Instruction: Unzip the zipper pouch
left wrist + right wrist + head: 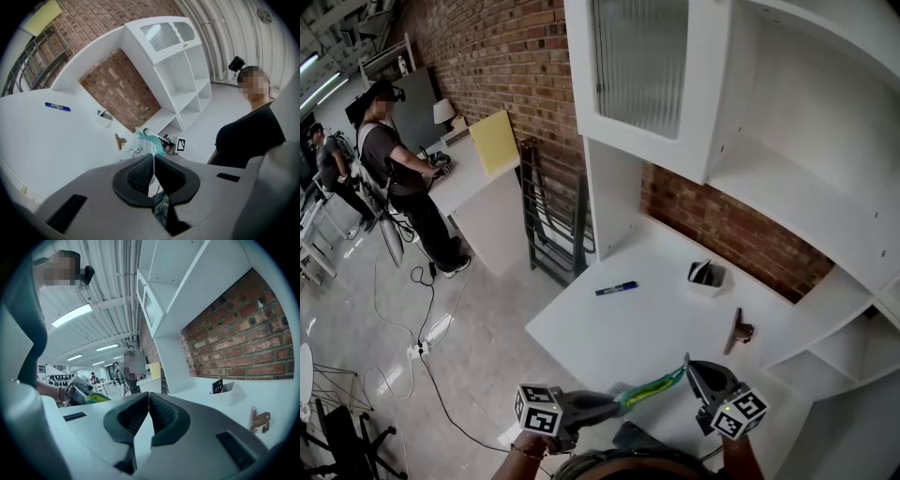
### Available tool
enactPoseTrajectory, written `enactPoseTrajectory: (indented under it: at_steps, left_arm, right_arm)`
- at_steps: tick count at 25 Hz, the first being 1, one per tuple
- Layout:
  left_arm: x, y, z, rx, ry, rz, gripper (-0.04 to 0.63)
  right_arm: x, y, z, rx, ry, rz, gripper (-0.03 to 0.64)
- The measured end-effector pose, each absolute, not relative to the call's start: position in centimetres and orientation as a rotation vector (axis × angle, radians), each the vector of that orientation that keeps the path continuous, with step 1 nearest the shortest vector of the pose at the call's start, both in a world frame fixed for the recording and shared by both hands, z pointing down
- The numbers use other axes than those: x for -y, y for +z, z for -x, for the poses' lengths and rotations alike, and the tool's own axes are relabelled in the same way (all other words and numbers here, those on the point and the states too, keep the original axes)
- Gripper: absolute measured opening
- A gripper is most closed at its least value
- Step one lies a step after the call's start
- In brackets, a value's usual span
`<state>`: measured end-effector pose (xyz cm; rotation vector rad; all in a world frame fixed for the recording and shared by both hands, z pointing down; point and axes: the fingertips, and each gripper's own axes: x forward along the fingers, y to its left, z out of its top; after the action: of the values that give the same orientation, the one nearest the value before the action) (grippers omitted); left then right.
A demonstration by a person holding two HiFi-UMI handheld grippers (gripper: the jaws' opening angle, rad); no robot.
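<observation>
The zipper pouch [652, 388], green, yellow and teal, hangs stretched in the air between my two grippers, above the near edge of the white table [656, 319]. My left gripper [617, 403] is shut on its left end. In the left gripper view a thin edge of the pouch [144, 144] runs out from between the closed jaws of the left gripper [153, 157] toward the right gripper [165, 140]. My right gripper [688, 367] is shut on the teal right end; whether it pinches the zipper pull I cannot tell. In the right gripper view the right gripper [148, 397] has its jaws closed, with the pouch [97, 398] at far left.
On the table lie a blue marker [616, 288], a small white holder [707, 275] and a brown clip [738, 330]. A white shelf unit [787, 141] stands against the brick wall behind. Two persons [398, 173] stand at another white table at far left; cables lie on the floor.
</observation>
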<state>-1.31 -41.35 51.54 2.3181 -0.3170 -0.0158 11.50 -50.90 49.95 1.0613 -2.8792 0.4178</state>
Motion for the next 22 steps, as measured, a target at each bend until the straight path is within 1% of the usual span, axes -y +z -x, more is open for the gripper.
enactPoseTrajectory:
  at_steps: [7,11,16,22]
  left_arm:
    - [41.5,51.8,1.0,0.325,0.0,-2.32,0.011]
    - [41.8,51.6,0.8,0.32,0.029,-2.349,0.011]
    - [43.0,52.5,0.8,0.318,0.1,-2.357,0.011]
    - [45.9,53.3,1.5,0.335,0.161,-2.365,0.011]
  right_arm:
    - [50.7,49.7,-11.7,2.933,0.527,-1.093,0.008]
    - [50.4,48.4,-11.9,2.974,0.507,-1.099,0.009]
    - [50.1,47.6,-13.7,3.002,0.565,-1.196,0.009]
    - [49.4,48.7,-16.4,2.937,0.596,-1.308,0.009]
